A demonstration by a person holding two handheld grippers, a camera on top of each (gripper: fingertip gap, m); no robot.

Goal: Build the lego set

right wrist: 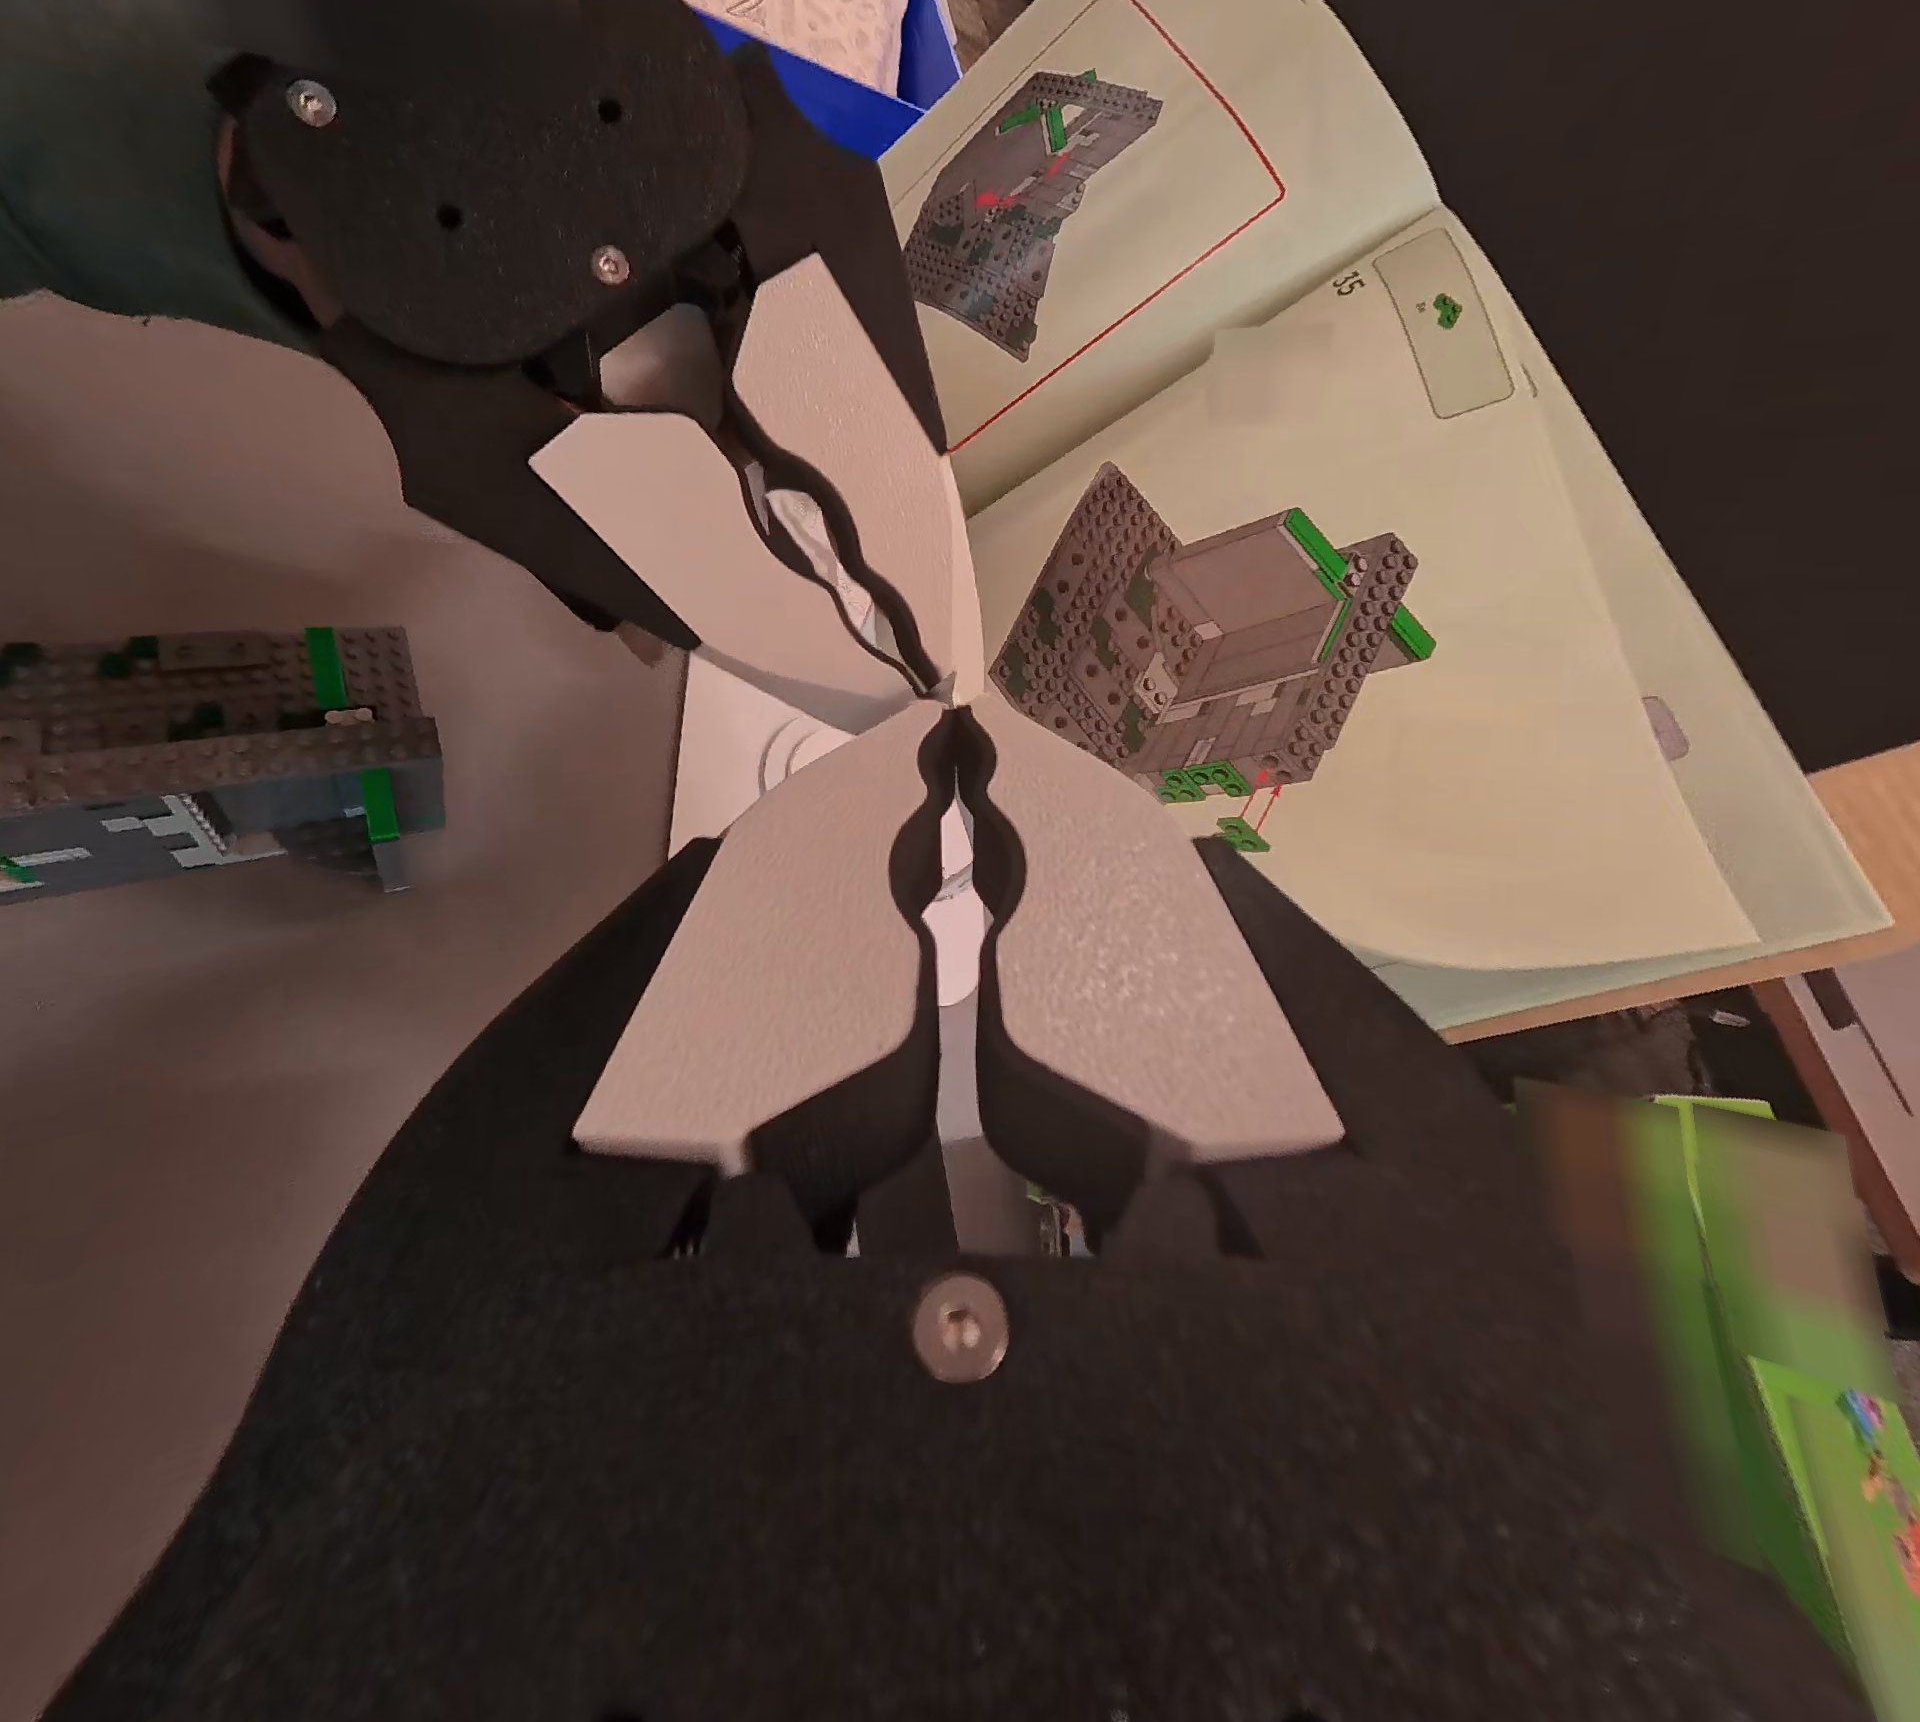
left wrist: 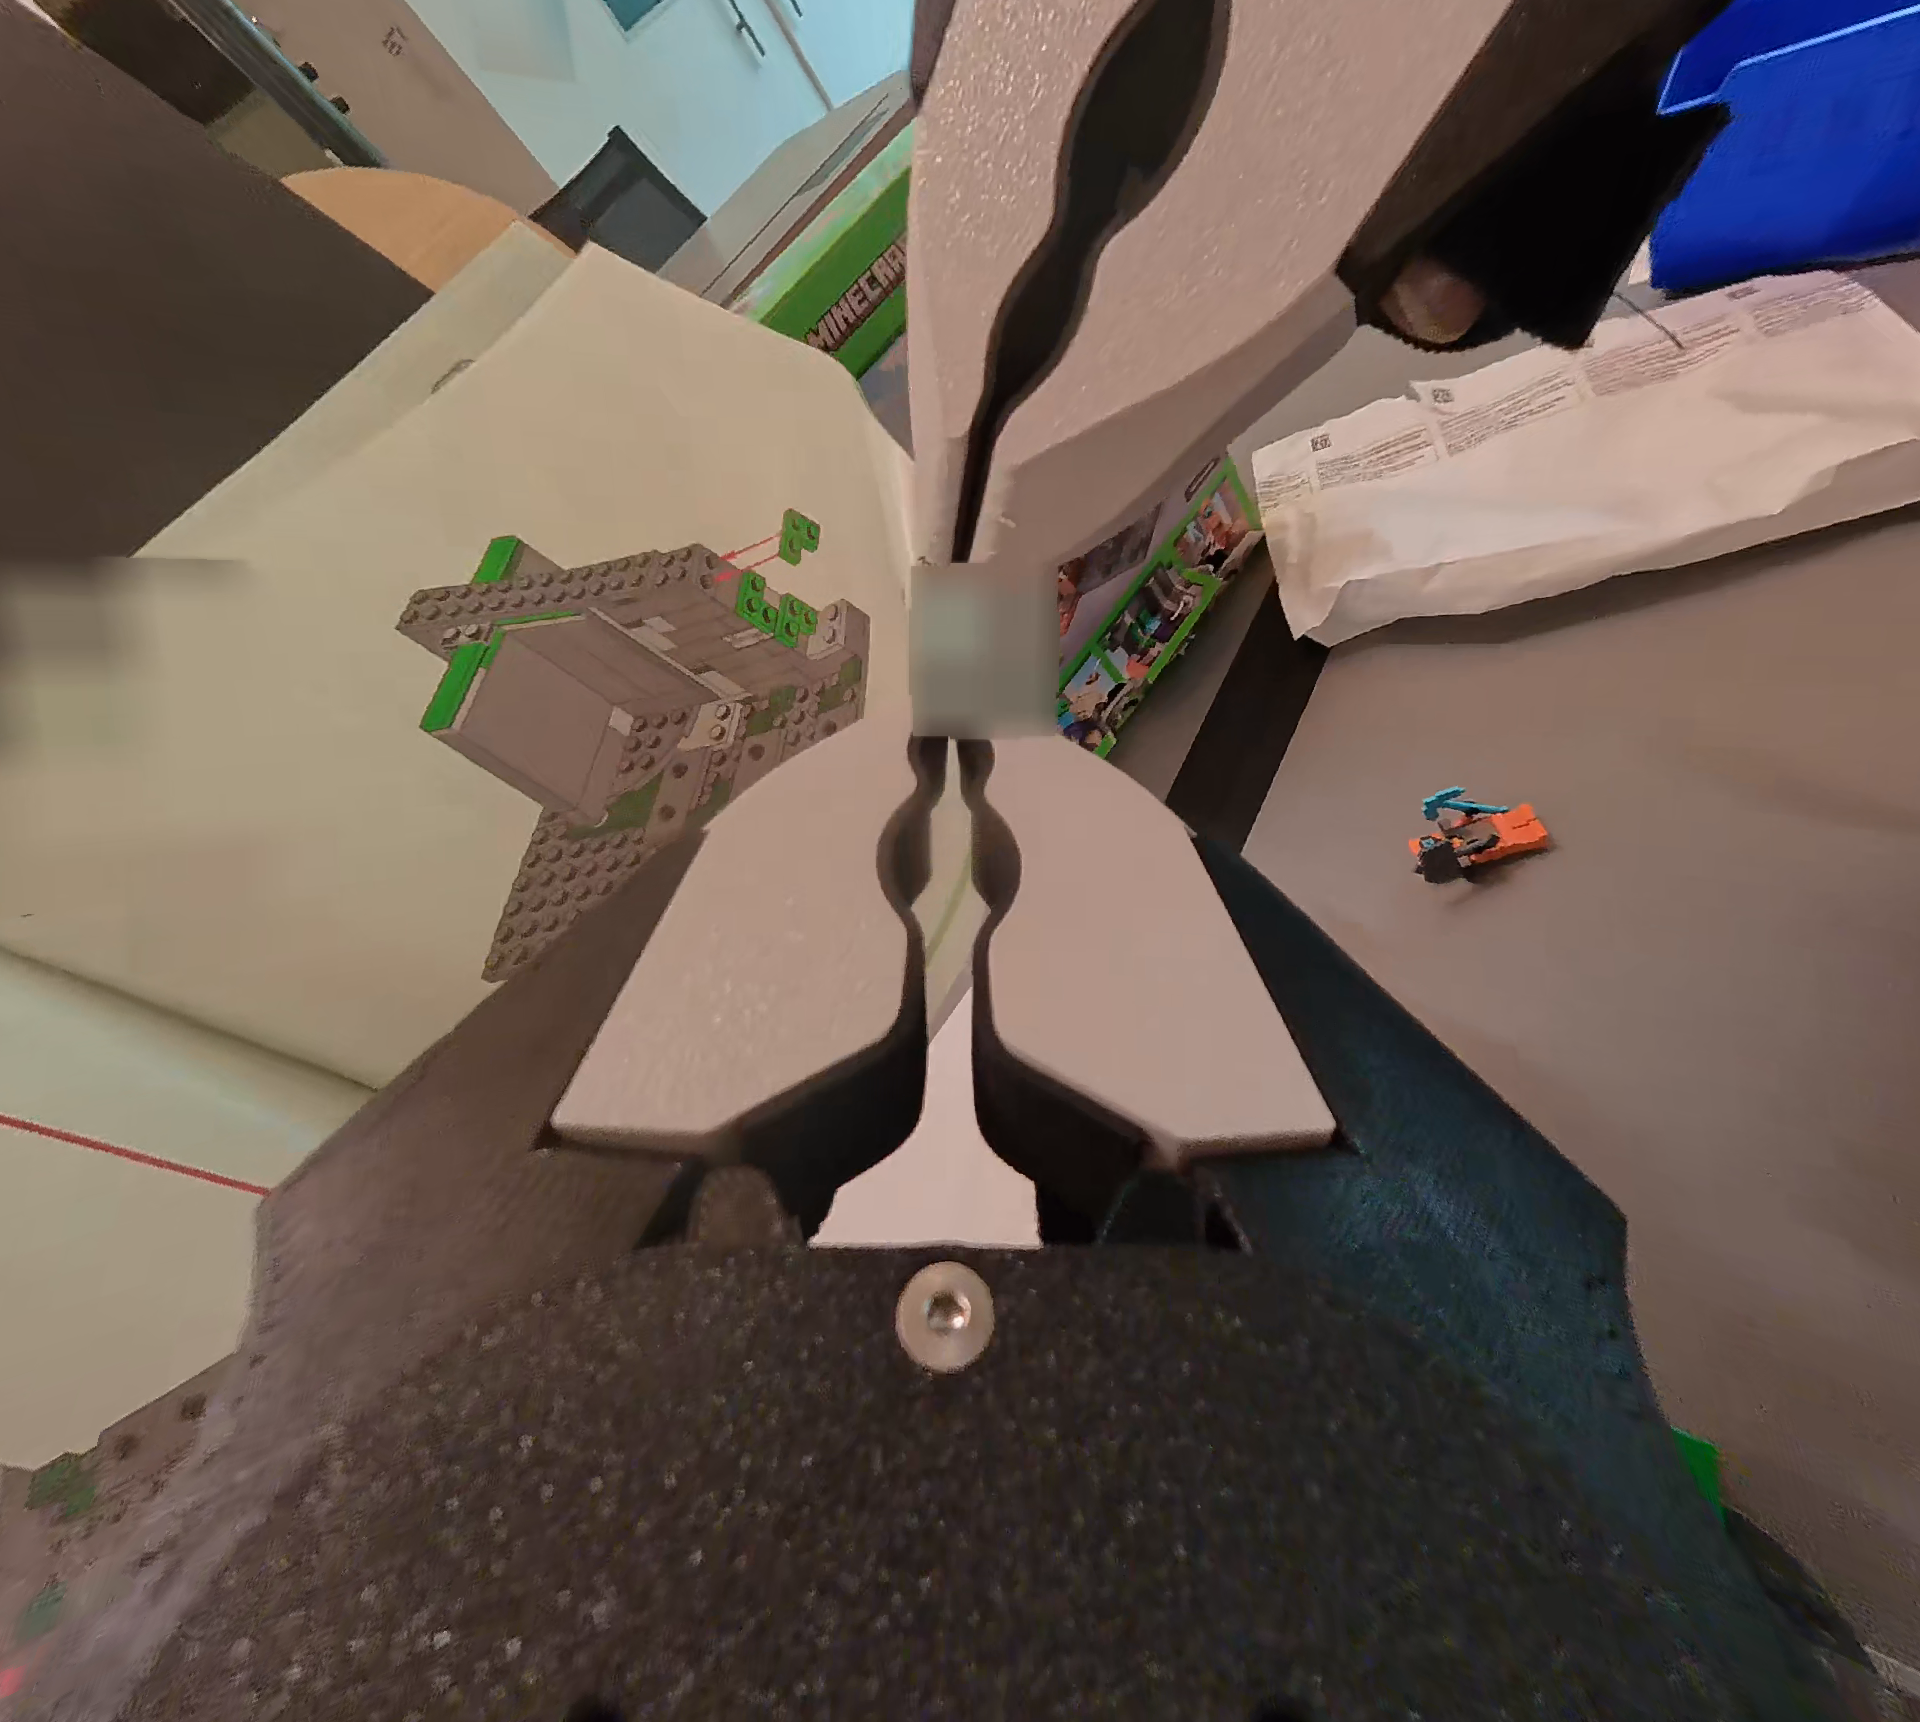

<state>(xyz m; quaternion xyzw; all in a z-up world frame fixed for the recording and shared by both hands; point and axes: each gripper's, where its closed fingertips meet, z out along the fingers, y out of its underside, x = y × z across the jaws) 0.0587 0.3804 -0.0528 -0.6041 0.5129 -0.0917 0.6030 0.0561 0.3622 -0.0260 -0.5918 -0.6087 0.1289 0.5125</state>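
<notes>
Two claws, left (left wrist: 951,737) and right (right wrist: 954,716), meet tip to tip, both pinched nearly closed on a blurred scrap; we judge the light, rigid lego build (right wrist: 208,758) best gripped by its walls

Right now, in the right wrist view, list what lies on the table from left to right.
Half-built grey and green lego model → other gripper, its jaws closed tip to tip with this one's → open instruction booklet.

Black textured gripper (right wrist: 951,716), pale grey fingers (right wrist: 790,976), silver screws.
</notes>
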